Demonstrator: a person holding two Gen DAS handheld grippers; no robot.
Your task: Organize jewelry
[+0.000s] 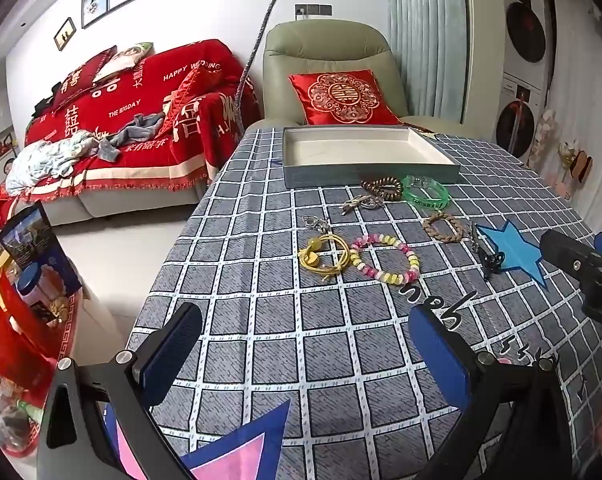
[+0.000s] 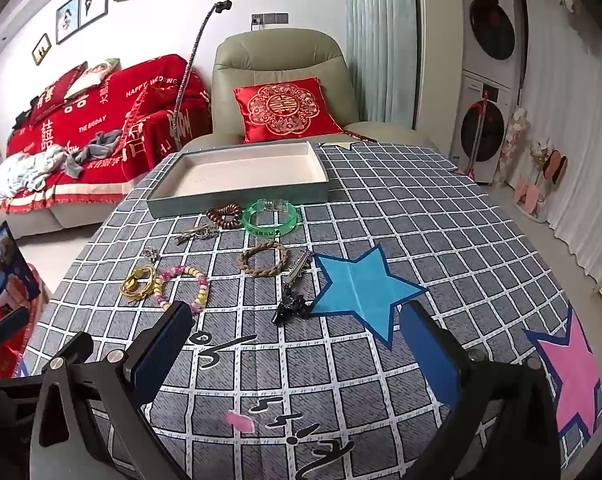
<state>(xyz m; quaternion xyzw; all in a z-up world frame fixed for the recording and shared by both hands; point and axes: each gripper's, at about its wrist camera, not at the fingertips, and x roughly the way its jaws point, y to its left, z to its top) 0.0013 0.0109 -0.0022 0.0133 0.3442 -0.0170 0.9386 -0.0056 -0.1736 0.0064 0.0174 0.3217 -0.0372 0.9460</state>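
Jewelry lies loose on the checked tablecloth in front of an empty grey tray (image 1: 365, 170) (image 2: 237, 196). There is a green bangle (image 1: 425, 192) (image 2: 272, 216), a brown coiled band (image 1: 382, 188) (image 2: 223, 216), a braided rope bracelet (image 1: 444, 227) (image 2: 263, 263), a pink-and-yellow bead bracelet (image 1: 385, 258) (image 2: 185, 286), a yellow cord loop (image 1: 323, 258) (image 2: 138, 286), silver clips (image 1: 361, 203) (image 2: 195, 233) and a black clip (image 1: 489, 258) (image 2: 291, 304). My left gripper (image 1: 307, 354) is open and empty, short of the beads. My right gripper (image 2: 299, 346) is open and empty, just short of the black clip.
A blue paper star (image 2: 363, 286) lies right of the black clip and a pink star (image 2: 573, 376) lies at the right edge. A green armchair (image 1: 329, 64) stands behind the table and a red-covered sofa (image 1: 133, 120) to the left. Boxes (image 1: 37, 256) stand at the far left.
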